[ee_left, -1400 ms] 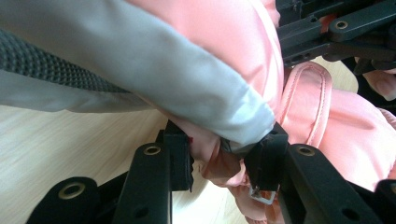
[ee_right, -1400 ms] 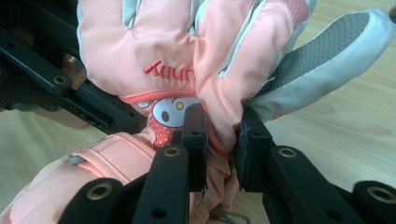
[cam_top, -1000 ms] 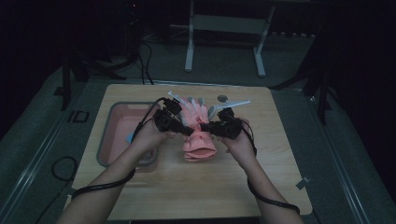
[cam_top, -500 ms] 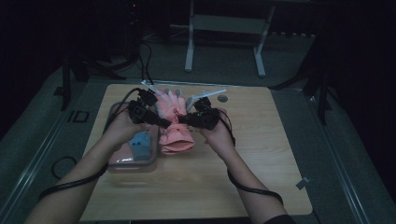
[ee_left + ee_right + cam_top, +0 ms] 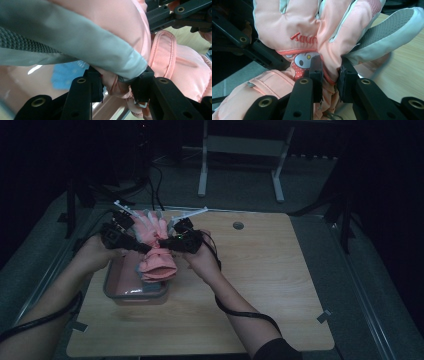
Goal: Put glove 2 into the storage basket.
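Both grippers, left gripper (image 5: 131, 245) and right gripper (image 5: 167, 243), pinch a padded pink ski glove (image 5: 155, 251) held above the clear plastic tub (image 5: 115, 292); placing it inside seems unfinished.

Left gripper (image 5: 117, 83): both black jaws closed on a bunched fold of pink fabric, part of a padded pink glove (image 5: 120, 22). A pale grey glove finger (image 5: 75, 47) with a dark textured strip lies across the top, its end just above the jaws. The glove's cuff (image 5: 162, 53), stitched along its edge, hangs at right. The other gripper (image 5: 178, 13), black, sits at upper right against the glove. Below left, a blue item (image 5: 66, 76) in a clear container (image 5: 20, 82). Wooden table (image 5: 192, 42) at far right.
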